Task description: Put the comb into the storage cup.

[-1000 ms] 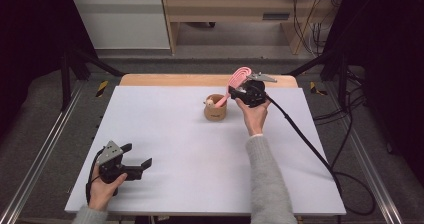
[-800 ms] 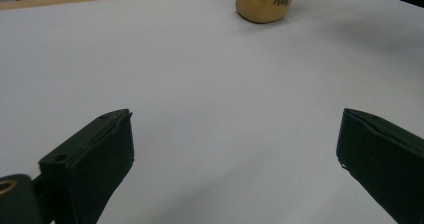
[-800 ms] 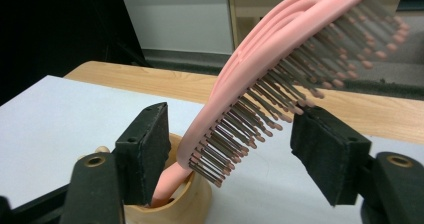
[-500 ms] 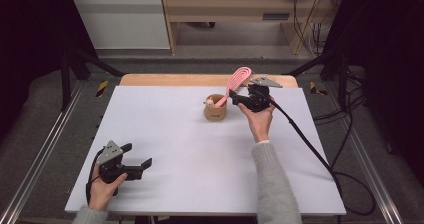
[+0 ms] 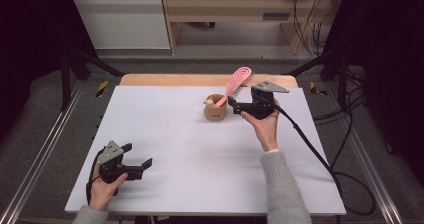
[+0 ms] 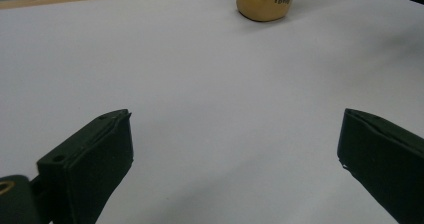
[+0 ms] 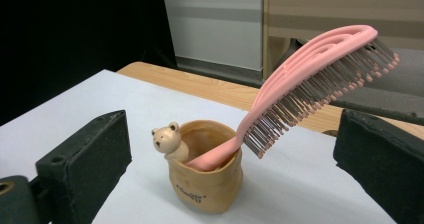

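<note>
Brush: the pink hairbrush (image 7: 280, 109) stands handle-down in the tan bear cup (image 7: 206, 184), its bristled head leaning out over the rim toward the counter's back edge.
Cup: upright on the white counter (image 5: 200, 154), in the far half right of the middle; a little bear figure (image 7: 167, 140) sits on its rim.
What changed: a second ago my right tongs (image 5: 235, 105) were up against the brush; since then their jaws have just been opening and my hand has drawn back toward the right of the cup.
Right tongs now: spread wide, nothing between the pads, cup and brush both sitting free ahead of them in the right gripper view.
What it means: I judge the brush as delivered and let go; it rests on its own with no help from me, so the placing step looks finished.
Risk: the head hangs well outside the cup, so a knock while I pull away could tip the cup.
Left tongs (image 5: 135, 164): open and empty, low over the near left of the counter, where they were a second ago, well apart from the cup.
</note>
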The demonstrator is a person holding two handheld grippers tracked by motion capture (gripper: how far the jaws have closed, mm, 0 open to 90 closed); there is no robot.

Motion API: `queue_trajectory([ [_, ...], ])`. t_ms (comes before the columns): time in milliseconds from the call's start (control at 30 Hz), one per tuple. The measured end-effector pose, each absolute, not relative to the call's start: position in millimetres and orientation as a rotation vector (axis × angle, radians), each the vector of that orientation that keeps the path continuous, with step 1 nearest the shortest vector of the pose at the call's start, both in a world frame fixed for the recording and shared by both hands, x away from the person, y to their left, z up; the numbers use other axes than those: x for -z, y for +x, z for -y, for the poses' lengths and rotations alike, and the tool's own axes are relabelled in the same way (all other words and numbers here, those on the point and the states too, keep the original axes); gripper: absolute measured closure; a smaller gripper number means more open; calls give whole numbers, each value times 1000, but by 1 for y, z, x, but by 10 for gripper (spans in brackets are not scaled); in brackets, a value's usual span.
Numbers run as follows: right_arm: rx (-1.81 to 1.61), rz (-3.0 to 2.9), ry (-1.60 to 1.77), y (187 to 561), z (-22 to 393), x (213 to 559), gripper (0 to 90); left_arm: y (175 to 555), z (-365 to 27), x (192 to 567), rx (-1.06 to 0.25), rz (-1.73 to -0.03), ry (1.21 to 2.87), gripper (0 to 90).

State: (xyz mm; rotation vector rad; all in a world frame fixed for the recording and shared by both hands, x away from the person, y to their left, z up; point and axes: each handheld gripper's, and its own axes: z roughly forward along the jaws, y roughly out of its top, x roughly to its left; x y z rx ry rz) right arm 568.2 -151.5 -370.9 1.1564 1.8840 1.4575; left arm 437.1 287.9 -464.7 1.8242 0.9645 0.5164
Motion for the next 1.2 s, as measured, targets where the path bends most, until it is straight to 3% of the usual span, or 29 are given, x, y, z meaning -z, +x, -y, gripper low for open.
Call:
queue_trajectory([
  [600, -1514, -1946, 1032, 533, 167, 358, 4, 437, -287, 464, -517, -963, 1825, 12],
  [1200, -1551, -2022, 951, 499, 183, 377, 4, 437, -287, 464, -515, -959, 1832, 11],
])
